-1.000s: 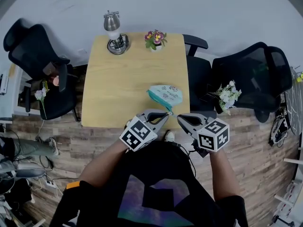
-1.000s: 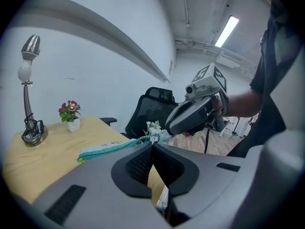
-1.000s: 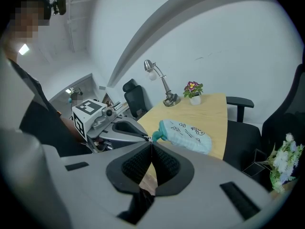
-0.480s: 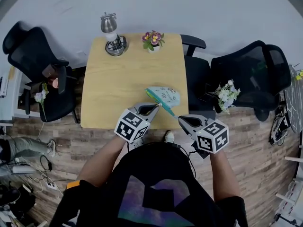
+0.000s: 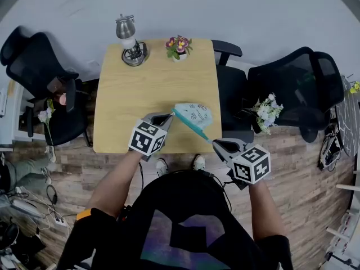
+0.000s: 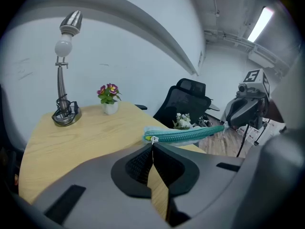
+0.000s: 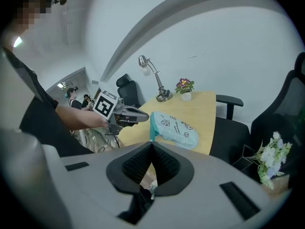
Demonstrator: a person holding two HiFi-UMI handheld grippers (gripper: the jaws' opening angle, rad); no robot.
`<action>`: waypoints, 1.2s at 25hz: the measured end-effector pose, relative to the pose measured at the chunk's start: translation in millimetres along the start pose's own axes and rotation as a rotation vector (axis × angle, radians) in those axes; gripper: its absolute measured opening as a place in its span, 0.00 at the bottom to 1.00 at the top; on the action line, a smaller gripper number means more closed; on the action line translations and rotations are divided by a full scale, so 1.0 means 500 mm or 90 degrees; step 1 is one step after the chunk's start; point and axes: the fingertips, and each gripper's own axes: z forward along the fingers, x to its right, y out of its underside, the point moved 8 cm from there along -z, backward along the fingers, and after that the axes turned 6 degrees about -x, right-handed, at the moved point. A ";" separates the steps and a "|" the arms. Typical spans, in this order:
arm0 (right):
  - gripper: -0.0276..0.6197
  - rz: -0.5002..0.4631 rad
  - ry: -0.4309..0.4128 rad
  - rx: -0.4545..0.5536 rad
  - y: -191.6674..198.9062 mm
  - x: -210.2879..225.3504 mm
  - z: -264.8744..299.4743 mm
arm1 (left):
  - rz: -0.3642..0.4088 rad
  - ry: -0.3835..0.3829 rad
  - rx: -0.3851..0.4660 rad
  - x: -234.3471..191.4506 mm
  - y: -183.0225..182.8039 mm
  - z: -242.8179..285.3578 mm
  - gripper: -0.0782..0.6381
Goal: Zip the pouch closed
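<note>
A pale blue printed pouch [image 5: 194,113] lies at the front right corner of the wooden table [image 5: 140,91]. Its teal zipper edge [image 5: 192,127] is stretched taut between my two grippers. My left gripper [image 5: 169,116] is shut on the zipper pull [image 6: 152,139] at the left end of the zipper [image 6: 190,134]. At the other end, off the table's edge, my right gripper [image 5: 214,143] is shut on the pouch's end. In the right gripper view the pouch [image 7: 175,128] hangs from those jaws, with the left gripper [image 7: 125,115] beyond it.
A metal desk lamp [image 5: 128,38] and a small flower pot [image 5: 179,45] stand at the table's far edge. Black office chairs stand at the left [image 5: 45,77] and right [image 5: 295,86], and another one [image 5: 232,89] stands against the table's right side. White flowers [image 5: 268,110] are nearby.
My left gripper has moved left and away from the right one, over the table. The teal zipper edge is now drawn out long between the grippers. The right gripper has stayed put.
</note>
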 end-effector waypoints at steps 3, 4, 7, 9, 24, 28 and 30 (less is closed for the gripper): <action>0.07 -0.011 0.009 -0.002 0.003 0.000 0.007 | -0.012 -0.009 0.009 0.006 0.004 0.005 0.12; 0.07 -0.014 0.014 -0.001 0.004 0.001 0.009 | -0.015 -0.012 0.011 0.008 0.006 0.005 0.12; 0.07 -0.018 0.031 0.001 0.005 0.007 0.017 | -0.030 -0.016 0.016 0.012 0.010 0.000 0.13; 0.08 -0.021 0.032 -0.001 0.003 0.008 0.024 | -0.040 -0.015 0.019 0.016 0.013 -0.007 0.13; 0.15 -0.080 0.130 0.107 -0.138 -0.042 0.040 | -0.081 -0.089 0.125 0.061 -0.053 -0.141 0.17; 0.11 -0.093 0.190 0.183 -0.184 -0.070 0.000 | -0.072 -0.135 0.185 0.084 -0.092 -0.197 0.17; 0.09 -0.112 0.208 0.215 -0.200 -0.089 -0.023 | -0.070 -0.148 0.215 0.100 -0.108 -0.226 0.17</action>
